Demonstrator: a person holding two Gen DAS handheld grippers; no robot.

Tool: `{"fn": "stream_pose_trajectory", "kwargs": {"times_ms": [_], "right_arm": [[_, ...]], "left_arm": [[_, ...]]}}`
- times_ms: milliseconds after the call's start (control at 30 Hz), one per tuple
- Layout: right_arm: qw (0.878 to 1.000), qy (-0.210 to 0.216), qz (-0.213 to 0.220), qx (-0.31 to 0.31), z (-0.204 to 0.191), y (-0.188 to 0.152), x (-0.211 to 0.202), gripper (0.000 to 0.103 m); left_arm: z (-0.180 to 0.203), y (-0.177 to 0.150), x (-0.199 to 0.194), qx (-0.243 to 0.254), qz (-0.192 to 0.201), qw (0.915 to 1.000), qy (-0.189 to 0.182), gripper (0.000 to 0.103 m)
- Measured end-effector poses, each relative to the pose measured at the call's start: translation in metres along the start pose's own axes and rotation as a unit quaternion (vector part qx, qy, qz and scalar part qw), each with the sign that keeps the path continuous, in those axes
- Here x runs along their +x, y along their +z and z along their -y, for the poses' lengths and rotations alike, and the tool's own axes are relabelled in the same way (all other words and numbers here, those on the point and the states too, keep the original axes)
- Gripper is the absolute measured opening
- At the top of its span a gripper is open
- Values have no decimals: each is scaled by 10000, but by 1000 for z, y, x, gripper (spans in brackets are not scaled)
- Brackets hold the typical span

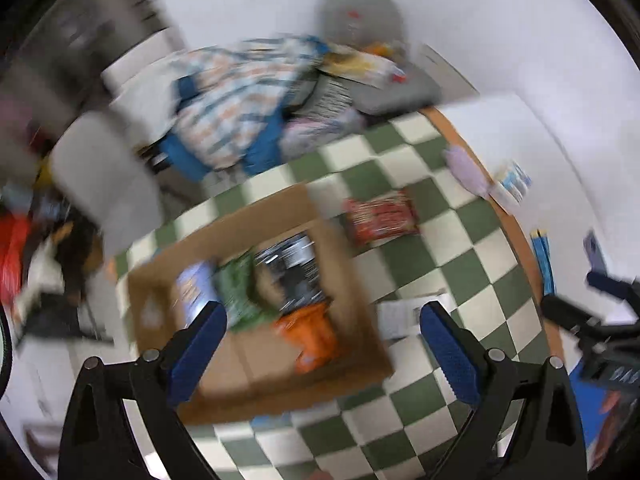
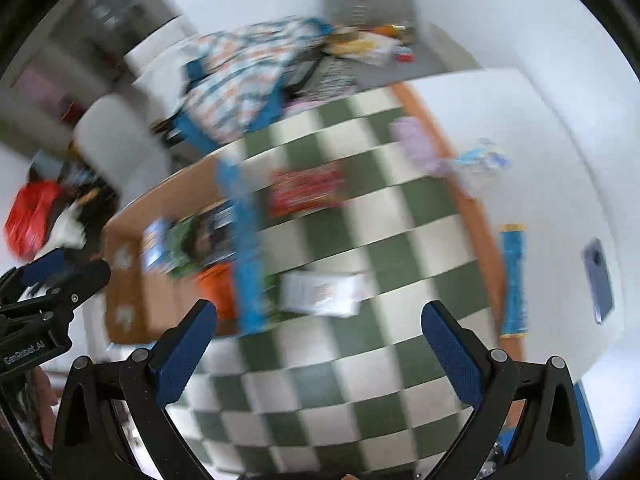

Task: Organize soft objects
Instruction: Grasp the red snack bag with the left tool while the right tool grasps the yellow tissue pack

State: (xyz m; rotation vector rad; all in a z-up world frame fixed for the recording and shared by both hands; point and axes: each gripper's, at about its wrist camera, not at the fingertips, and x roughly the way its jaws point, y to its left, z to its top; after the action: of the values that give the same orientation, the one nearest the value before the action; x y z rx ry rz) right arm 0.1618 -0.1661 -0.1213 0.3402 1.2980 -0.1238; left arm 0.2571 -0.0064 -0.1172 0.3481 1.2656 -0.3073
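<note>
Box: an open brown cardboard box (image 1: 256, 344) sits on the left part of the surface, near its left edge; inside lie soft packets, an orange one (image 1: 310, 334), a green one (image 1: 236, 292), a black-and-silver one (image 1: 292, 264) and a pale blue one (image 1: 192, 284), all blurred.
Loose packets: a red packet (image 1: 380, 216) lies just beyond the box on the far side; a white flat packet (image 2: 320, 292) lies to the right of the box; a lilac soft thing (image 1: 468, 168) rests at the right edge.
Surface: green-and-cream checked cloth (image 1: 452, 272) with an orange-brown rim (image 2: 476, 216) on the right; the near and right squares lie open.
Left gripper (image 1: 320, 344): blue ribbed pads spread wide, holding nothing, above the box.
Right gripper (image 2: 320, 340): pads spread wide, empty, over bare checks right of the box.
Right view only: a long blue strip (image 2: 244, 248) across the box's right side, blurred; a phone (image 2: 598, 280) on the white area at far right.
Far side: a patterned blue-and-white cloth (image 1: 236, 108) heaped beyond the surface.
</note>
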Motion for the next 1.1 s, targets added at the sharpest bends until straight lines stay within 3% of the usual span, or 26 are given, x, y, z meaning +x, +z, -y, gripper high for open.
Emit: {"fn": "stream_pose_trajectory", "kwargs": {"times_ms": [100,233,367,600,767,867,933,1000,1033,1100], "right_arm": [[9990,-166,-164,386,62,32,18,103],[9953,-253,-578,739,123,69,58,103],[9879,-145,-965,1207,172,95,102,103],[9703,-10,-1354,2005,222,131,173,103],[9532,208,-1503,2613,245,153,214,103],[9460,200,-1583,2824,254,165,236,103],[9425,165,-1624,2916,258,171,248,102],[9405,147,-1676,2952,257,176,257,100],[9385,150,-1711,2994,258,178,263,99],[9360,102,-1755,3051,260,180,269,98]], "left_arm": [[48,43,52,936,-482,9943,137,99],[95,83,129,1992,-1012,9732,540,99],[119,98,194,2618,-1547,9496,759,99],[136,94,267,3300,-2200,9140,855,99],[136,89,289,3562,-2443,8976,884,99],[132,87,300,3558,-2508,8955,931,99],[128,92,299,3430,-2527,9016,748,95],[121,98,298,3195,-2551,9109,563,85],[118,100,297,3049,-2620,9147,407,74],[115,103,296,2900,-2666,9188,267,62]]}}
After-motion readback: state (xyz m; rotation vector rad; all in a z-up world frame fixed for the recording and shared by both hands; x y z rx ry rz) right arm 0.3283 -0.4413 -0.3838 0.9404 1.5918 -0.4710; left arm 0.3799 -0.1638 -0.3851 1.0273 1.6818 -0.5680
